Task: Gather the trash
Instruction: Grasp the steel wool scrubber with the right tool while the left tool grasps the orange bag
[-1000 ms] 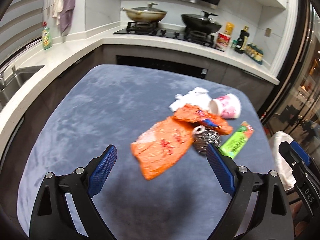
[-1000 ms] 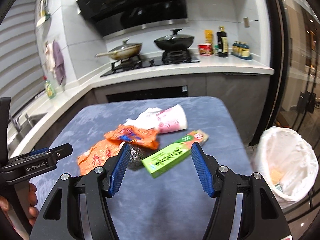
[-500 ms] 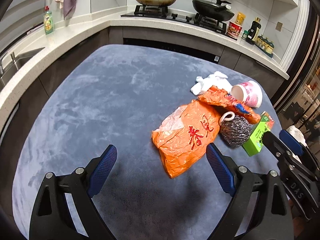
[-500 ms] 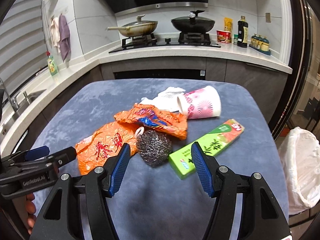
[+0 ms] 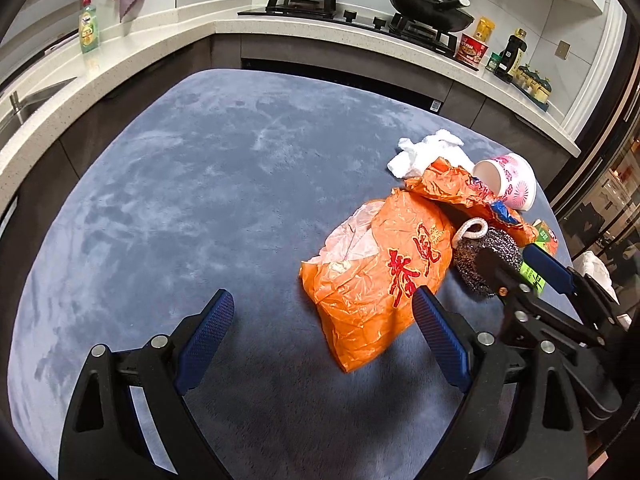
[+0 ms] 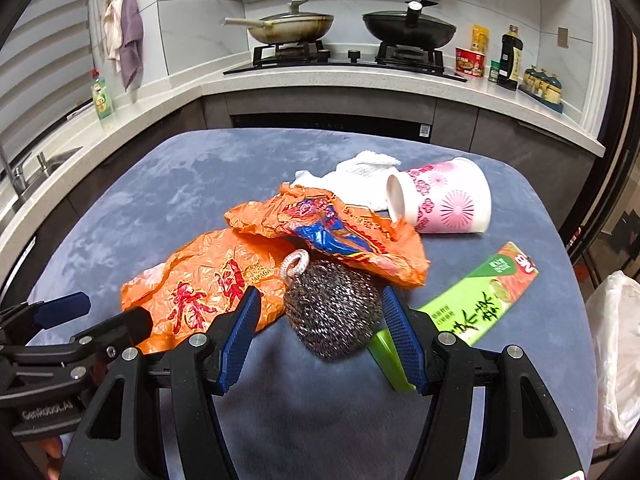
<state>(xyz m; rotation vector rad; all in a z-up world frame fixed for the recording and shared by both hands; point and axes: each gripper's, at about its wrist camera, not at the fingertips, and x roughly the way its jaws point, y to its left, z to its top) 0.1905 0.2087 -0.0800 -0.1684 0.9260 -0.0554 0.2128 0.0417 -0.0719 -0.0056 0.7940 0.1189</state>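
Observation:
A heap of trash lies on the blue-grey table (image 5: 200,200): an orange plastic bag (image 5: 380,272) (image 6: 208,280), a crumpled orange wrapper (image 6: 332,232), a steel wool scourer (image 6: 332,308) (image 5: 470,264), a pink paper cup (image 6: 444,196) on its side, a green box (image 6: 476,300) and a white tissue (image 6: 360,180). My right gripper (image 6: 320,300) (image 5: 512,256) is open, its fingers standing either side of the scourer without pressing it. My left gripper (image 5: 320,310) (image 6: 100,316) is open over bare table, its right finger at the orange bag's near edge.
A bin lined with a white bag (image 6: 616,352) stands off the table's right edge. Behind the table runs a white counter (image 6: 320,80) with a hob, two pans, bottles and a sink at the left. The table's left half (image 5: 160,220) holds nothing.
Both grippers have come down closer to the table. The right gripper has shifted left from the green box to the scourer. Jaw openings look unchanged.

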